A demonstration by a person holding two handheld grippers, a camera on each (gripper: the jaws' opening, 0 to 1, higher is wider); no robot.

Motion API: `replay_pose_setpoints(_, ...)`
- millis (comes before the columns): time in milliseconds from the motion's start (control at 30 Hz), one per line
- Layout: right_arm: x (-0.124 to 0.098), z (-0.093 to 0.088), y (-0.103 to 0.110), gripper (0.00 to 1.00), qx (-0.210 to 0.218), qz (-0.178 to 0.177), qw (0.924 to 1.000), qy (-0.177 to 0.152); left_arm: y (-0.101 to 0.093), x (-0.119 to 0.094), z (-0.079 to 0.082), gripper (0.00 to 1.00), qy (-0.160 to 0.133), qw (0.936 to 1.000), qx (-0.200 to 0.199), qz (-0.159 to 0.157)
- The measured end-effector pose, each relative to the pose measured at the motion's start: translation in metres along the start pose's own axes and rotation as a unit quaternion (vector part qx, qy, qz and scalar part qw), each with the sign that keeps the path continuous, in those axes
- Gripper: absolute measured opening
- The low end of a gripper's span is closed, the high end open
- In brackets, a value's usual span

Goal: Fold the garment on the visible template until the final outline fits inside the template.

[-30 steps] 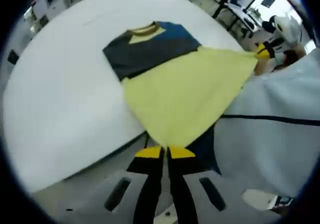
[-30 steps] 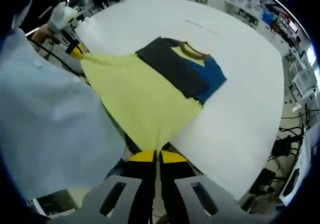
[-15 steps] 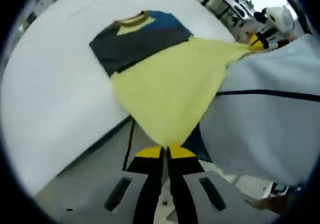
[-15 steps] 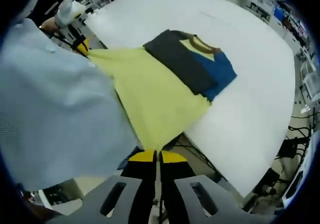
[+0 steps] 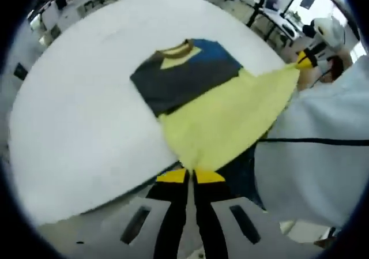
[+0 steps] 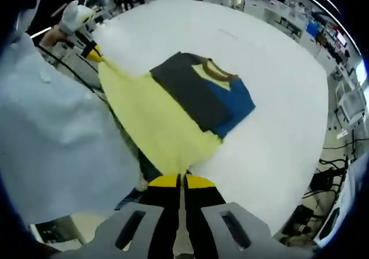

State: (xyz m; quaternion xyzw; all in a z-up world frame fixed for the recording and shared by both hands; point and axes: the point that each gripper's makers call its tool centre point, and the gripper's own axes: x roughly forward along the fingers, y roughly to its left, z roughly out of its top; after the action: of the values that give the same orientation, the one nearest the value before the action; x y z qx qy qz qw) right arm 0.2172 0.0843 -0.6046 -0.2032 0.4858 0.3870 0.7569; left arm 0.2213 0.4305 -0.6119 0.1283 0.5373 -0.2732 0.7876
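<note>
A T-shirt lies on the white table point(image 5: 75, 115) point(image 6: 277, 97), its dark grey and blue top part point(image 5: 184, 74) point(image 6: 202, 94) with an olive collar flat on the surface. The yellow lower part point(image 5: 225, 120) point(image 6: 155, 120) is stretched off the table's near edge between both grippers. My left gripper point(image 5: 190, 175) is shut on one hem corner. My right gripper point(image 6: 180, 181) is shut on the other hem corner. The right gripper point(image 5: 305, 57) shows in the left gripper view at the upper right, the left gripper point(image 6: 92, 51) in the right gripper view at the upper left.
A person's light grey sleeve and body point(image 5: 323, 149) point(image 6: 52, 138) stand between the two grippers at the table's near edge. Desks, chairs and equipment point(image 6: 340, 103) line the room beyond the table.
Both grippers moved toward the table with the yellow hem, so the stretched yellow part looks shorter and the shirt sits closer to the table edge.
</note>
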Motion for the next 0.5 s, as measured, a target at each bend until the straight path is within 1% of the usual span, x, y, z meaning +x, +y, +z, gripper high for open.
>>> replay_pose_setpoints(33,0.000,0.006,-0.007,0.02,-0.009,-0.012,0.9998,-0.010,0.003,0.000,0.005,0.00,-0.006,1.0000,0.004,0.005)
replay_pose_setpoints(100,-0.001,0.015,-0.017,0.02,-0.006,-0.029,0.9992,-0.027,0.005,0.000,0.008,0.00,-0.005,0.9999,0.016,0.005)
replay_pose_setpoints(133,-0.001,0.018,-0.019,0.02,-0.006,-0.033,0.9989,-0.032,0.009,0.001,0.014,0.00,-0.016,0.9995,0.024,0.011)
replay_pose_setpoints(167,-0.001,0.021,-0.023,0.02,-0.003,-0.037,0.9986,-0.038,0.015,0.001,0.019,0.00,-0.022,0.9996,0.015,0.014)
replay_pose_setpoints(200,0.000,0.025,-0.027,0.02,-0.005,-0.041,0.9982,-0.044,0.018,0.001,0.020,0.00,-0.023,0.9995,0.015,0.016)
replay_pose_setpoints(233,0.001,0.030,-0.032,0.02,-0.004,-0.048,0.9975,-0.052,0.026,0.003,0.028,0.00,-0.040,0.9986,0.018,0.029)
replay_pose_setpoints(267,0.002,0.033,-0.034,0.02,-0.003,-0.049,0.9972,-0.056,0.029,0.004,0.032,0.00,-0.048,0.9983,0.011,0.032)
replay_pose_setpoints(333,0.006,0.037,-0.042,0.02,-0.006,-0.056,0.9964,-0.062,0.039,0.007,0.045,0.00,-0.073,0.9962,0.015,0.043)
replay_pose_setpoints(367,0.008,0.039,-0.047,0.02,-0.006,-0.064,0.9958,-0.065,0.042,0.008,0.050,0.00,-0.081,0.9955,0.013,0.048)
replay_pose_setpoints(400,0.009,0.041,-0.052,0.02,-0.006,-0.071,0.9952,-0.066,0.047,0.009,0.055,0.00,-0.087,0.9943,0.019,0.058)
replay_pose_setpoints(433,0.010,0.040,-0.063,0.02,-0.006,-0.093,0.9938,-0.061,0.059,0.007,0.056,0.00,-0.084,0.9926,0.022,0.085)
replay_pose_setpoints(467,0.012,0.040,-0.067,0.02,-0.001,-0.099,0.9932,-0.062,0.067,0.007,0.055,0.00,-0.077,0.9918,0.016,0.101)
replay_pose_setpoints(500,0.012,0.037,-0.075,0.02,0.004,-0.115,0.9919,-0.055,0.073,0.008,0.054,0.00,-0.069,0.9911,0.018,0.113)
